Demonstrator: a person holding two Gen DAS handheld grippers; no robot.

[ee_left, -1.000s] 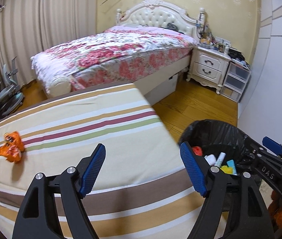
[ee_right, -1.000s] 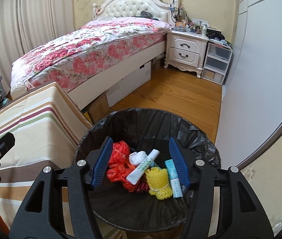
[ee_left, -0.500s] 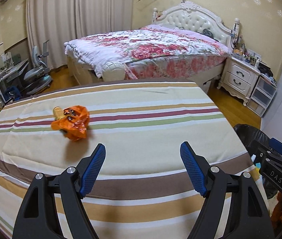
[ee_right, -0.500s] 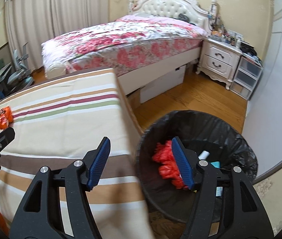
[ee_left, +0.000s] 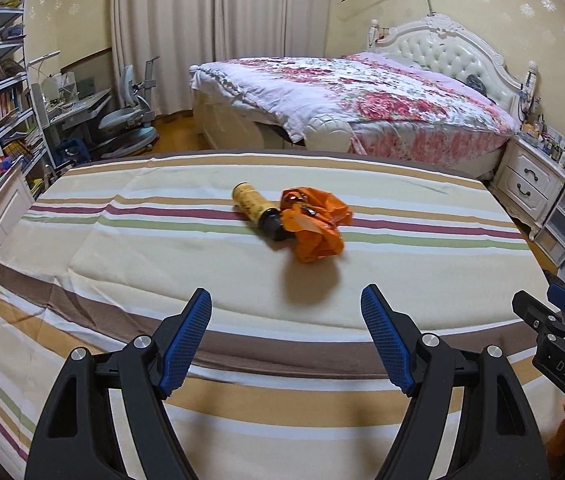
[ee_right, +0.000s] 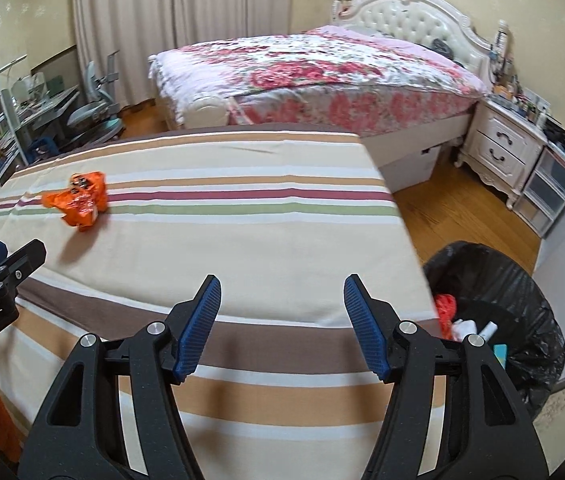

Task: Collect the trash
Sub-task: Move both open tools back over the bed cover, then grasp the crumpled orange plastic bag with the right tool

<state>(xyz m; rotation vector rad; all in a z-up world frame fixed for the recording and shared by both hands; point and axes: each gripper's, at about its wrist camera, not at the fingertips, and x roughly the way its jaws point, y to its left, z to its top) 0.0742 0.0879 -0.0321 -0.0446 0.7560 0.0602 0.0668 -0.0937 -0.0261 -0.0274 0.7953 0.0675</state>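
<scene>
both grippers, left [ee_left: 285,334] and right [ee_right: 281,322], hang empty with jaws apart. wrapper [ee_left: 314,222] rests against bottle [ee_left: 257,209] mid-cloth, bin [ee_right: 498,312] near right. clamping the wrapper may roll the bottle away.

Bare striped tablecloth [ee_left: 162,256] offers open passage around the yellow bottle [ee_left: 251,203] touching the crumpled orange wrapper [ee_left: 314,224]; the black-lined trash bin [ee_right: 498,280] stands beside the table's right edge.
</scene>
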